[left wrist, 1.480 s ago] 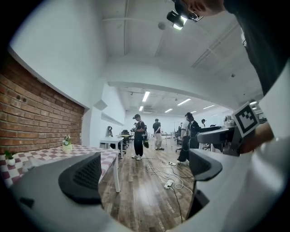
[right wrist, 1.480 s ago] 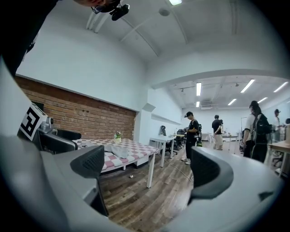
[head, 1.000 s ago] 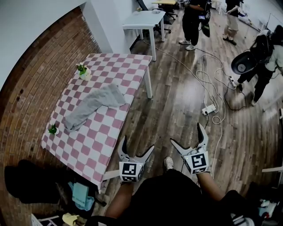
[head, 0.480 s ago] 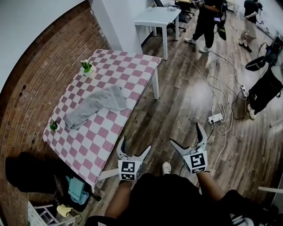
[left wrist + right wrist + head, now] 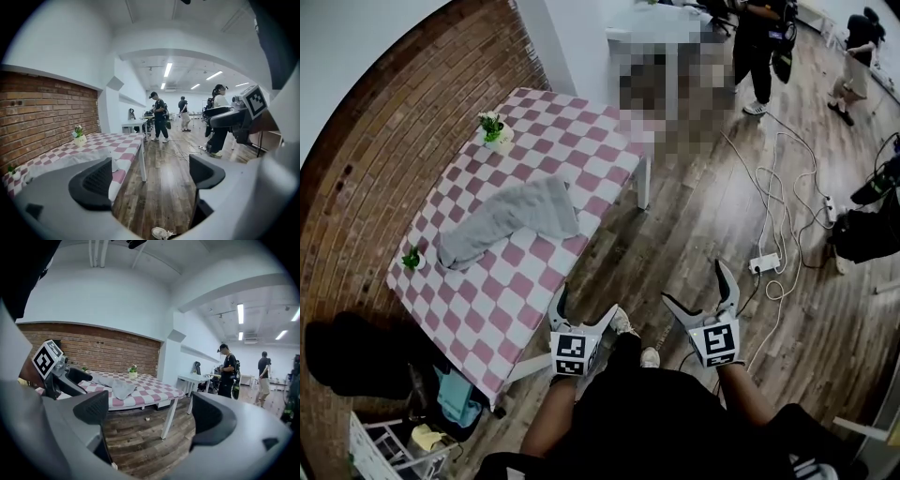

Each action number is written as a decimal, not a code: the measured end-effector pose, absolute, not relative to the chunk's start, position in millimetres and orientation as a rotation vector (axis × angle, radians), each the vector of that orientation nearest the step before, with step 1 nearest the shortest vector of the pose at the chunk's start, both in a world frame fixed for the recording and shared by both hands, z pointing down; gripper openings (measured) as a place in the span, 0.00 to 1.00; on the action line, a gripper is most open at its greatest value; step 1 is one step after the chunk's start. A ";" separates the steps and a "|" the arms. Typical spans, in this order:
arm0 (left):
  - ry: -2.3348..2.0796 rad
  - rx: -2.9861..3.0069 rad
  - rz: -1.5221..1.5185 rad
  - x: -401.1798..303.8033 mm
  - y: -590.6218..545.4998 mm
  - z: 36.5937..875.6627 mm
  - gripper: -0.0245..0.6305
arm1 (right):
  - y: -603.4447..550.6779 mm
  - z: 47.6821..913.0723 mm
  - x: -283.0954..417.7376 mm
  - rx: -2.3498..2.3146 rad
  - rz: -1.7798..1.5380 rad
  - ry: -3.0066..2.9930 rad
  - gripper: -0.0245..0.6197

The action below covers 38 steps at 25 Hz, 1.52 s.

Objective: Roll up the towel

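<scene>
A crumpled grey towel [image 5: 506,220] lies lengthwise on the pink-and-white checked table [image 5: 487,309]; it also shows in the left gripper view [image 5: 65,161] and the right gripper view [image 5: 115,383]. My left gripper [image 5: 586,307] hangs off the table's near corner, over the floor, well short of the towel. Its jaws [image 5: 150,176] are wide open; they have just been closing a little, with nothing between them. My right gripper [image 5: 698,286] is further right over the wood floor, and its jaws [image 5: 152,414] are also open with nothing between them.
Two small potted plants [image 5: 494,128] [image 5: 412,258] stand on the table's far and left edges. A brick wall [image 5: 366,159] runs along its far side. Bags and a rack [image 5: 450,403] sit by its near end. Cables and a power strip [image 5: 764,262] lie on the floor; people [image 5: 764,47] stand beyond.
The table and towel have drawn nearer and swung rightward in the head view. Both grippers now sit closer to the table's near corner. The towel itself has not moved.
</scene>
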<state>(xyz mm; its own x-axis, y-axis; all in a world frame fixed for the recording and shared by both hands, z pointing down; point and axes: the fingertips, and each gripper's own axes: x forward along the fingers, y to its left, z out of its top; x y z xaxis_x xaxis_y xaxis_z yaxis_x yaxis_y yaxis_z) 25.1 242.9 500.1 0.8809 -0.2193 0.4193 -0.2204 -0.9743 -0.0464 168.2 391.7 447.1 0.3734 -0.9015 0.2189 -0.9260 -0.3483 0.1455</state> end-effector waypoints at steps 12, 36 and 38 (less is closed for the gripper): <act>-0.289 2.958 0.776 77.1 153.4 538.6 0.79 | 245.2 442.3 224.5 2.313 0.136 -1.736 0.90; -0.192 2.771 1.096 141.5 57.0 640.7 0.48 | 107.3 470.9 271.1 2.139 0.245 -1.830 0.90; -0.189 2.744 1.141 143.8 56.9 647.8 0.45 | 97.3 470.6 278.3 2.118 0.250 -1.857 0.90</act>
<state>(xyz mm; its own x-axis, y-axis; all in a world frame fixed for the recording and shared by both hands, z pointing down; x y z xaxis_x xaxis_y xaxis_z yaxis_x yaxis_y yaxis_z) 143.8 56.9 647.8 0.7005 -0.0538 0.7116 -0.1788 -0.9786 0.1020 278.3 97.3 470.6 0.1433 -0.9323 0.3321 -0.9869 -0.1096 0.1182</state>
